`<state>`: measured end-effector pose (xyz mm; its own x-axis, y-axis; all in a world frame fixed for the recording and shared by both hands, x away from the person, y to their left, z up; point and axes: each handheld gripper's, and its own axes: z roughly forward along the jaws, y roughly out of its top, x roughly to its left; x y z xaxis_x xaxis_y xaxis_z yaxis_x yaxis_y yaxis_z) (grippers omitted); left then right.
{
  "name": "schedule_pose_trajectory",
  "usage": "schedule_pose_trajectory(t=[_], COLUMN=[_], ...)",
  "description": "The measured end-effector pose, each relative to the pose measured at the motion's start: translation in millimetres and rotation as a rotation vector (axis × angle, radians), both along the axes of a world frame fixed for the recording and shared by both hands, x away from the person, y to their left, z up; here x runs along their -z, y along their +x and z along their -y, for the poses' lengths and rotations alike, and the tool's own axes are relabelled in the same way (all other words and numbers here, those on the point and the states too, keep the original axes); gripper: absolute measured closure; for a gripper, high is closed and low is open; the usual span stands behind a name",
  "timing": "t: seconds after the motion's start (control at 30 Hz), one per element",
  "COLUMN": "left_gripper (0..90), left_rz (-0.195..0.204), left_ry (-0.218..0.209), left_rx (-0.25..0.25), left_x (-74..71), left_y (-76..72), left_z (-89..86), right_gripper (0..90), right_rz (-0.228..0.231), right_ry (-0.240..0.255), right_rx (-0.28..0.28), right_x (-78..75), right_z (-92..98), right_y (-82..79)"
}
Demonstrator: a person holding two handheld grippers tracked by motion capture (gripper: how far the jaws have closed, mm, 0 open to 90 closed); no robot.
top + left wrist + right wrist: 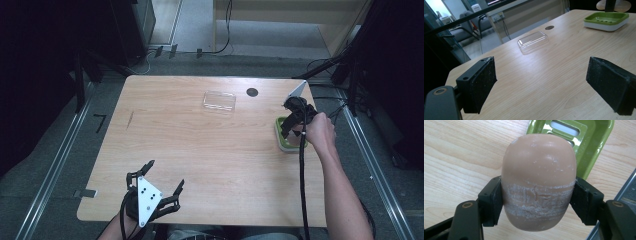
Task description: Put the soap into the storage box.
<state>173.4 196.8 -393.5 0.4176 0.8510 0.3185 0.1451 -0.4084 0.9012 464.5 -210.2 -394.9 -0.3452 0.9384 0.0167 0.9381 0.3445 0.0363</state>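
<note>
High view: right tongs [295,122] over green soap dish [280,136] at desk [200,150] right edge; left tongs [162,192] wide, near-left. Right gripper view: jaws clamp tan soap [538,180], dish just beyond; judged next: centre over tray, lower flat, release gently. Left gripper view: clear lid [533,41] mid-far.

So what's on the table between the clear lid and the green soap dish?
Nothing: in the left gripper view, just bare wooden table runs between the clear plastic lid and the green soap dish.
</note>
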Motion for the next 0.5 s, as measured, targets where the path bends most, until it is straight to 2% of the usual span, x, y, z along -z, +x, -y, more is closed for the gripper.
schedule_pose_trajectory(t=[0.5], left_gripper=[9.9], left_rz=[-0.004], left_ry=[0.004], left_rx=[-0.002], left_x=[-0.1], left_y=[0.1], left_z=[-0.1], right_gripper=[33.5], right_rz=[-0.013], right_ry=[0.0], right_rx=[0.036], right_x=[9.4], right_z=[3.6], right_y=[11.6])
